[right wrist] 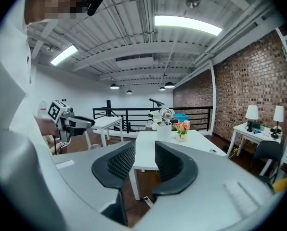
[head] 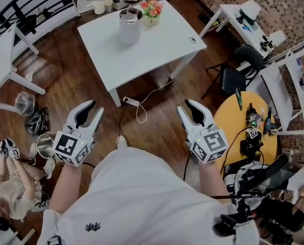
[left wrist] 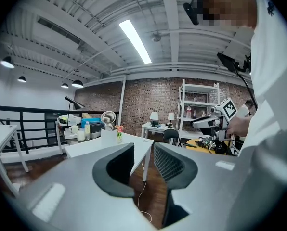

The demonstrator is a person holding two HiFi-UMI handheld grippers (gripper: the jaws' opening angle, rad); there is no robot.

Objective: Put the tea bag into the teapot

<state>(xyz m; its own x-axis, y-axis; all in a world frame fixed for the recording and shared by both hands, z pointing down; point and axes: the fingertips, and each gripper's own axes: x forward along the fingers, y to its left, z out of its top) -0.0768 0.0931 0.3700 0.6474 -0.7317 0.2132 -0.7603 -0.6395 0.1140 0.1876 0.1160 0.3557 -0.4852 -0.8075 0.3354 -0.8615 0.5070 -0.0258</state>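
Head view: the person stands on a dark wooden floor and holds both grippers out in front of the body, well short of the white table. The left gripper has its jaws apart with nothing between them, and so does the right gripper. The teapot, a tall white pot, stands near the far edge of the table, just beside a small pot of flowers. Something pale shows in its open top, too small to tell whether it is the tea bag. A small round thing lies near the table's right edge. A power strip lies on the floor by a table leg. To the right is a round yellow table with cables and electronics on it. At the lower left another person is low on the floor.

Left gripper view: the two dark jaws stand apart, and only floor and a table leg show in the gap. The teapot and the flowers are far off on the table, left of the jaws.

Right gripper view: the jaws stand apart and hold nothing. The table runs away beyond them, with the teapot and the flowers at its far end.
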